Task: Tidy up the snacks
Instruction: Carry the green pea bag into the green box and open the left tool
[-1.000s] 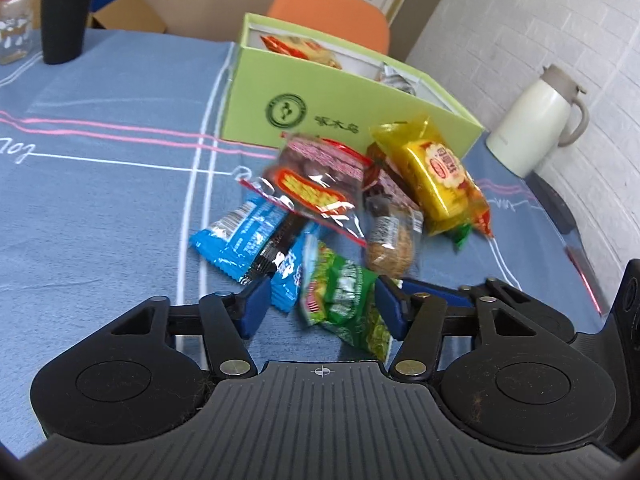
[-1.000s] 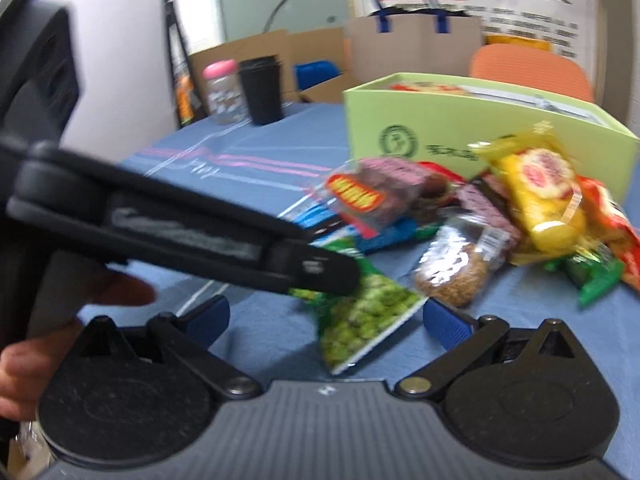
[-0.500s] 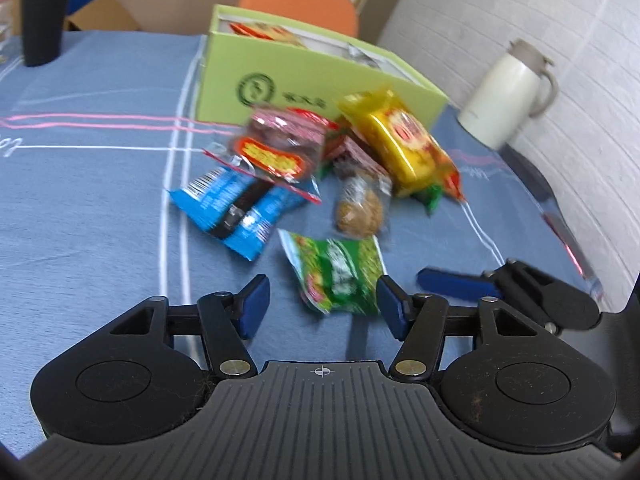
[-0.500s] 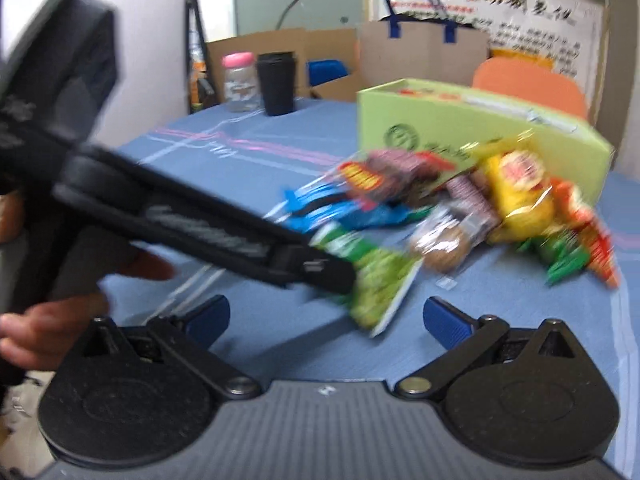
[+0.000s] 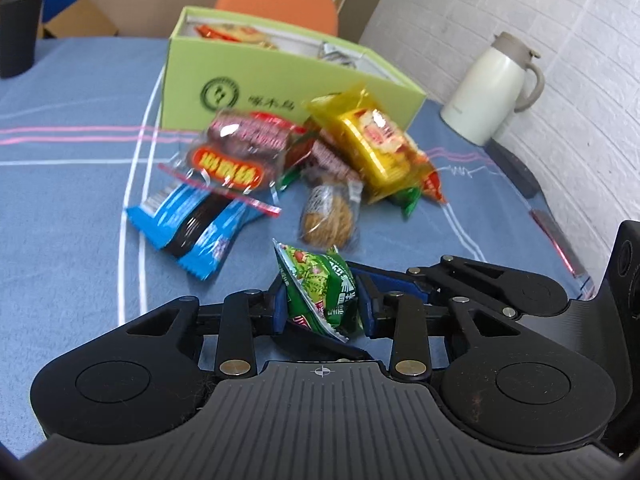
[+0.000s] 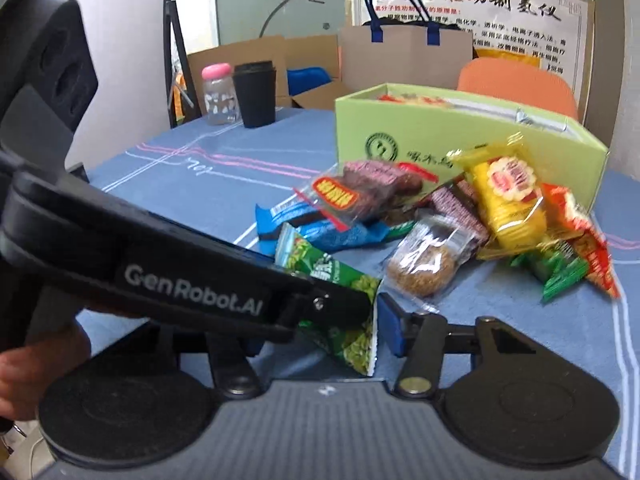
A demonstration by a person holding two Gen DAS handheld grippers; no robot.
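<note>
Pinching hard now: the left gripper (image 5: 322,306) has its blue pads pressed onto the small green crinkly packet of peas (image 5: 320,292), which stands crumpled between them just above the blue tablecloth (image 5: 72,208). Right alongside, the right gripper (image 6: 320,332) has its jaws drawn in around the same packet (image 6: 352,340), one blue pad (image 6: 390,330) at its edge, the other hidden behind the left tool's black arm, so whether it truly grips I cannot tell. Both tools on one snack, then; this reads as the pick-up step. Just beyond lie the clear-wrapped round brown cookie (image 5: 330,216) and the blue wafer bars (image 5: 192,228), then the red-labelled bag of dark sweets (image 5: 236,156) and the yellow cracker pack (image 5: 376,144), heaped in front of the open lime-green cardboard box (image 5: 280,80), which already holds a few wrappers. Next, I'd judge, one gripper must let go so the other can lift the packet clear, carry it over the pile and drop it into that box without snagging the rim.
</note>
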